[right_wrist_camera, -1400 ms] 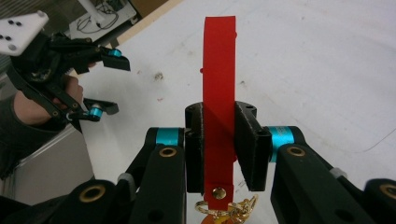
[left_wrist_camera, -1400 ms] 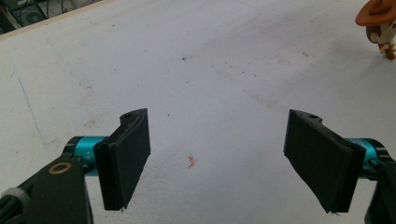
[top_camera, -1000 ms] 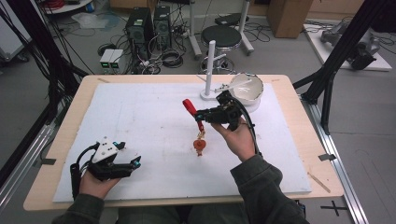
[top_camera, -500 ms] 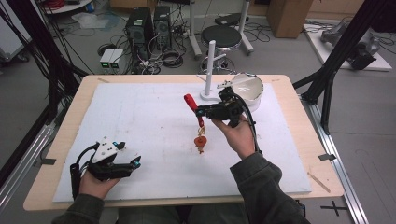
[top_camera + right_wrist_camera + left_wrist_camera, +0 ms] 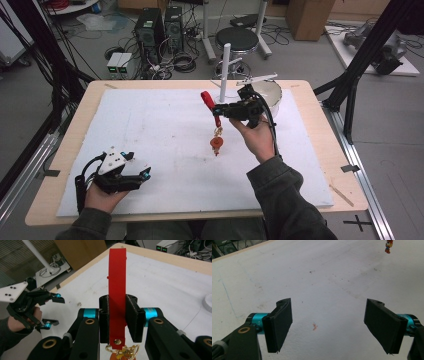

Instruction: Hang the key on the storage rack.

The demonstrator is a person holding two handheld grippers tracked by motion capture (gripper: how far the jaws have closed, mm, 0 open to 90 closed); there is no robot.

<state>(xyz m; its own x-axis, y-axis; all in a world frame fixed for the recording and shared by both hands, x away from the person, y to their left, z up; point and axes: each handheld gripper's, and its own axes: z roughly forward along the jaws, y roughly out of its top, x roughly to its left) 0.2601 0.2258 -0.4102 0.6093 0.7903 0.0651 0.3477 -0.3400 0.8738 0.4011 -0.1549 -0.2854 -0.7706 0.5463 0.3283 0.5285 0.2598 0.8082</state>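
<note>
White sheeting covers the wooden surface (image 5: 75,150) across the frame's middle. Lower left, the left tool (image 5: 145,174) rests with jaws wide apart, empty. Centre, the right tool (image 5: 222,109) is clamped on a red strap (image 5: 117,290); its small charm (image 5: 217,144) dangles below. Likely light and floppy, so the strap seems the best hold.

Your right gripper (image 5: 117,317) had its jaws clamped on a red strap (image 5: 117,290), upright between them. A gold ring (image 5: 122,349) hung at its riveted lower end. Your left gripper (image 5: 51,311), jaws apart, hovered over the white mat (image 5: 162,282).
</note>
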